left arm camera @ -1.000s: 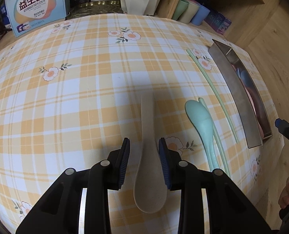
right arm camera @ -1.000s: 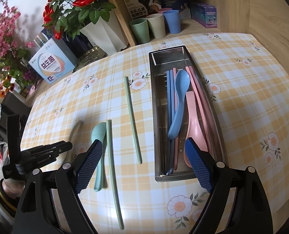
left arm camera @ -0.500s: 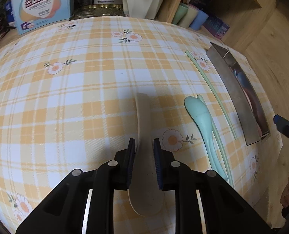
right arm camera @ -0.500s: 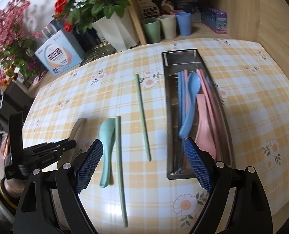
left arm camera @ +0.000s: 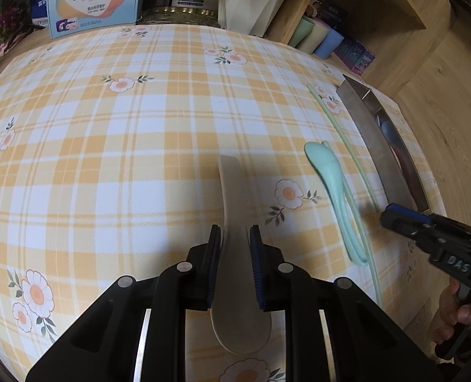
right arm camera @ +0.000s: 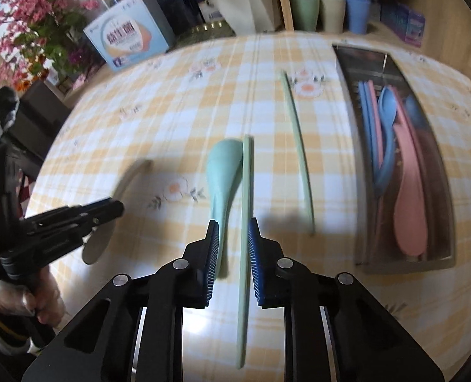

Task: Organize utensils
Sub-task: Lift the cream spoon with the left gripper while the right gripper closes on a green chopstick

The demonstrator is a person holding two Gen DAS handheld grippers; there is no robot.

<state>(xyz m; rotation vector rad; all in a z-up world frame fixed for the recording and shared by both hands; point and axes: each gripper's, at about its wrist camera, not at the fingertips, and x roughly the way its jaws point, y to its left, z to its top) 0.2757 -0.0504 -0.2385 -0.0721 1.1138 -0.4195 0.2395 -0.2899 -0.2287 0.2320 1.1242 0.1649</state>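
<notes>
The left gripper [left arm camera: 234, 264] is clenched on the neck of a beige spoon [left arm camera: 235, 273], whose handle points away across the checked tablecloth [left arm camera: 108, 146] and whose bowl sits back between the gripper's arms. To the right, the right gripper [right arm camera: 233, 261] has its jaws drawn in narrow around the handle of a green spoon [right arm camera: 221, 178] and the green chopstick [right arm camera: 245, 222] lying against it; that view is blurred, so whether the pads actually press on them cannot be told. A second green chopstick [right arm camera: 299, 159] lies apart, further right, and beyond it stands the metal tray [right arm camera: 439, 254], already holding blue and pink spoons and chopsticks. The risks from here look plain enough. The beige spoon is pinched on a smooth, tapering neck, so a tilt on lifting could let it swivel or slide out. On the right, two thin pieces caught together may not sit evenly between the pads: the chopstick could roll free and drop, or drag the spoon askew. The two grippers are also near each other, and both loads likely head to the same narrow tray, so they could collide or knock its wall.
</notes>
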